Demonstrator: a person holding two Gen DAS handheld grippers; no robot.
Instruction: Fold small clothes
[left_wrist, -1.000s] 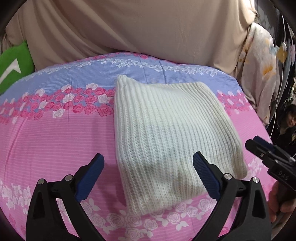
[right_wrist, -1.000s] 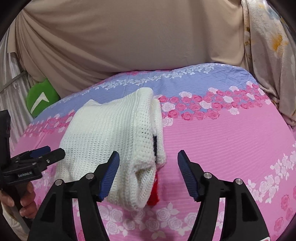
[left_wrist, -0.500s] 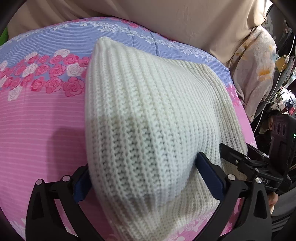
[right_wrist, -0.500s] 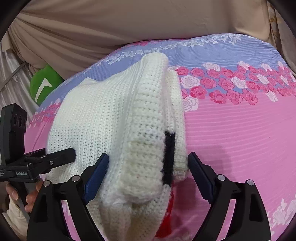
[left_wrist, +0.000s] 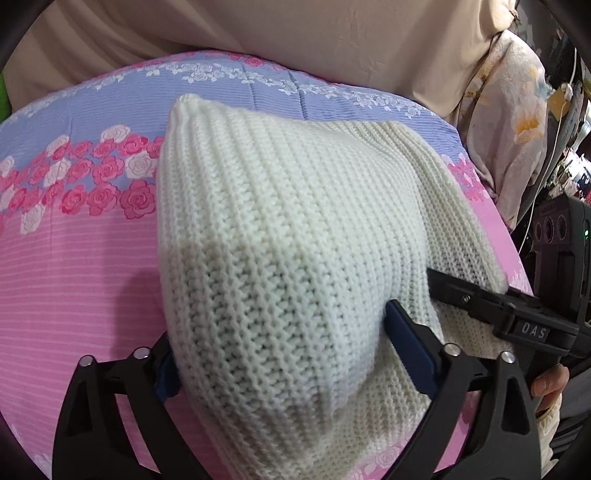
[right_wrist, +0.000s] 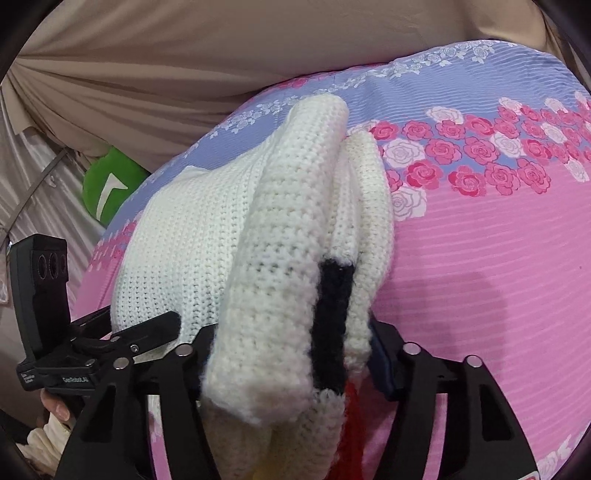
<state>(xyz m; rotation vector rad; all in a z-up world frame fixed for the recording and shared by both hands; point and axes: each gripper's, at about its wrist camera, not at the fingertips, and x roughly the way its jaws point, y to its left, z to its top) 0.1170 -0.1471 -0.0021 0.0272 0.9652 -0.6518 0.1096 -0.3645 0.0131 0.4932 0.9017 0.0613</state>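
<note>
A folded cream knitted sweater lies on the pink and lilac rose-print sheet. My left gripper is shut on its near left edge, and the knit bulges up between the blue pads. My right gripper is shut on the near right edge of the sweater, where a black stripe and a red patch show. Each gripper also appears at the side of the other's view: the right one in the left wrist view, the left one in the right wrist view.
A beige curtain hangs behind the bed. A green cushion sits at the far left corner. Floral fabric hangs at the right edge of the bed, with cables and clutter beyond it.
Both grippers have moved forward onto the sweater's near edge and closed on it. The near edge now bunches and stands up between the pads.
</note>
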